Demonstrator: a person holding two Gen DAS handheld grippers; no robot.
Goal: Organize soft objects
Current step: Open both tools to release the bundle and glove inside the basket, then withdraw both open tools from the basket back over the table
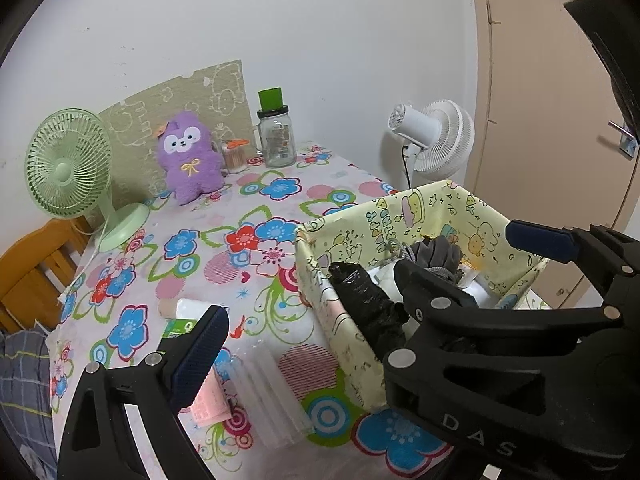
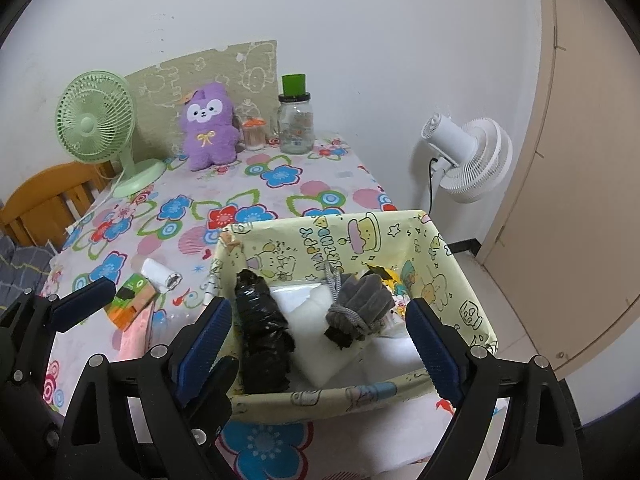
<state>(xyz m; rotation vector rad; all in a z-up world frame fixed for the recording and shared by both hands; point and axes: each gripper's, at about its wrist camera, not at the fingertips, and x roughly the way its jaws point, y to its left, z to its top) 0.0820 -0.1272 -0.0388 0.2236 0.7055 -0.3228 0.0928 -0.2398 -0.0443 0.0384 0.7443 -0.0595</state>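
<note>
Two grippers, right gripper [image 2: 320,344] and left gripper [image 1: 360,300], stand wide and empty above the storage box [image 2: 460,280] (gloves [image 2: 360,304] inside); loose table items [image 2: 132,300] risk neglect.

Brightness: my two wrist views are evenly and fairly brightly lit by soft indoor light; I can't tell its source.
Shadows: faint ones only, behind the green fan [image 2: 96,120] and the purple plush toy [image 2: 209,132] on the wall [image 2: 360,40].
Glare: small highlights on the glass jar [image 2: 296,128] and the black wrapped bundle [image 2: 262,320].
Distortion: strong fisheye bend; the door [image 2: 580,200] curves, and the corners go black.
Focus: mostly sharp, slightly soft toward the rim and on my gripper arms up close.
</note>
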